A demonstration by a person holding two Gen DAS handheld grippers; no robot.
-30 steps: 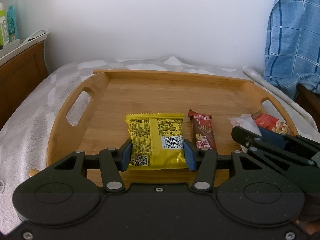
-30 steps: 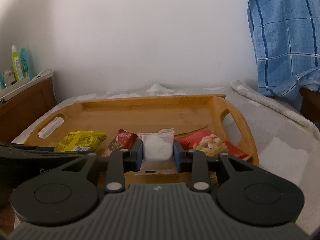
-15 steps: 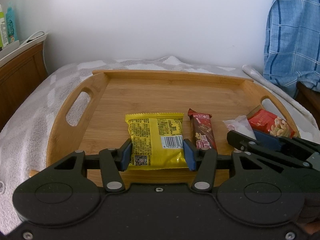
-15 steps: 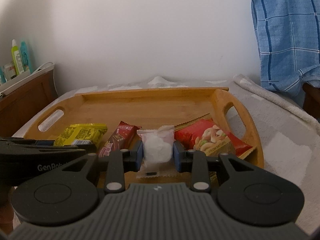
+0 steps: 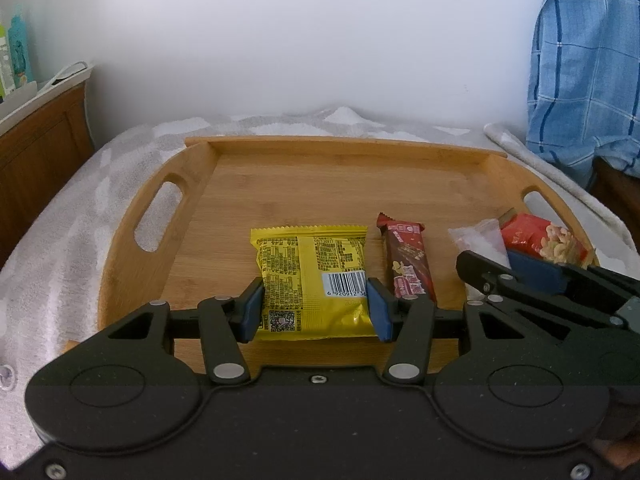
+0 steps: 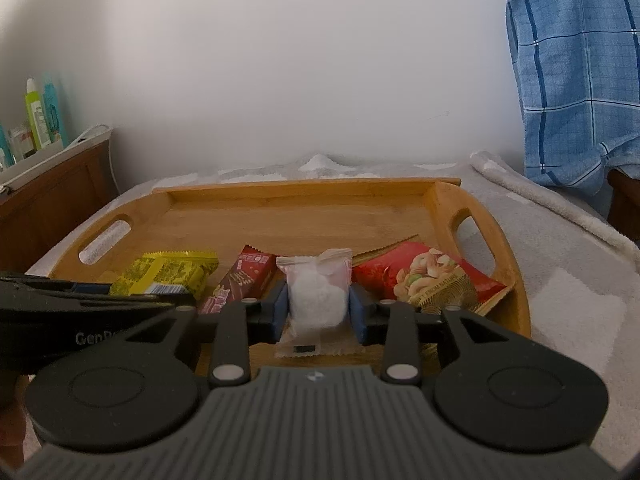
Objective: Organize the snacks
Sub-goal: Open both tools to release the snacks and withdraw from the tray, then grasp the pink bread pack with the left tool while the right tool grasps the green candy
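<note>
On the near part of the wooden tray (image 5: 344, 184), lying flat and barcode side up: a yellow packet (image 5: 308, 264), caught between the blue pads of the left gripper (image 5: 315, 307). Jaws about half open, one pad against each long edge of the packet, closed on it while it rests on the wood.

Just to its right, a brown-red chocolate bar (image 5: 406, 260), lengthwise, close to the packet but apart from it.

Further right, a small white pouch (image 6: 318, 296) standing between the pads of the right gripper (image 6: 318, 313). Jaws narrow and just now opening; pads at the pouch's sides with no squeeze visible, pouch bottom and sealed flap down on the tray.

Beside the pouch, against the right handle end of the tray, a red nut bag (image 6: 428, 280), partly tucked behind the pouch.

Under the tray, a grey-and-white blanket (image 5: 60, 240). At far right, hanging blue checked cloth (image 6: 572, 80).
</note>
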